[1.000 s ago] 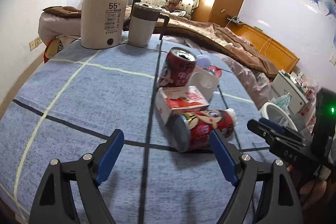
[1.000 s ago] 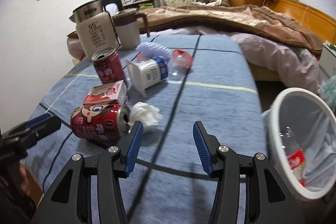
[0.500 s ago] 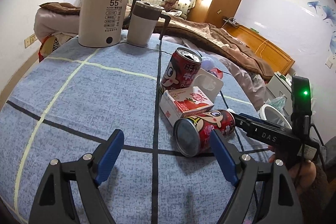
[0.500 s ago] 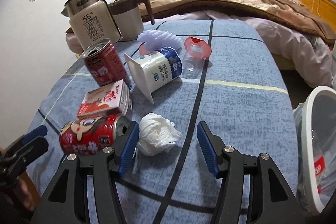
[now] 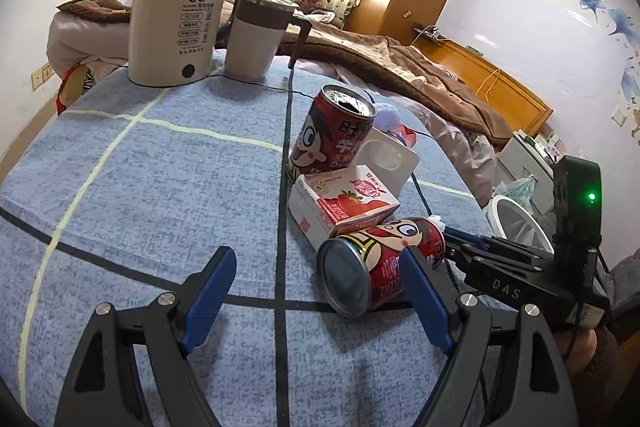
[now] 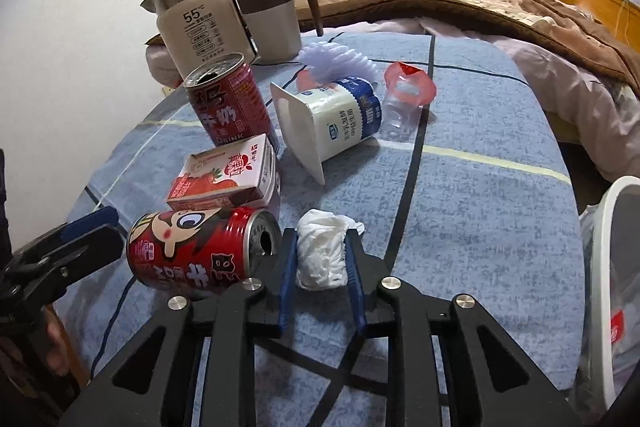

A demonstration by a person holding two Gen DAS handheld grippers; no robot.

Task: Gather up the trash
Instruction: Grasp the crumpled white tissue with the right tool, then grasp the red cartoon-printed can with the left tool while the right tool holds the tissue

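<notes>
On the blue tablecloth [image 6: 480,211] lies a crumpled white tissue [image 6: 322,255]. My right gripper [image 6: 321,255] is closing on it, and both blue pads press its sides. Just left of it a red can [image 6: 200,251] lies on its side, with a strawberry milk carton [image 6: 228,171], an upright red can [image 6: 228,103] and a tipped yogurt cup [image 6: 336,119] behind. My left gripper [image 5: 316,255] stands open low over the cloth. The lying can [image 5: 372,267] rests just ahead of its right finger [image 5: 424,291], apart from the pads.
A white-rimmed bin [image 6: 612,267] with a liner stands off the table's right edge. A kettle [image 5: 176,27] and a mug [image 5: 256,35] stand at the far end. A clear cup with a red lid [image 6: 408,95] and a ruffled paper [image 6: 336,59] lie beyond the yogurt cup.
My right gripper moved forward and down to the tissue, and its jaws came in from wide apart onto it. The left gripper stayed open and barely moved.
</notes>
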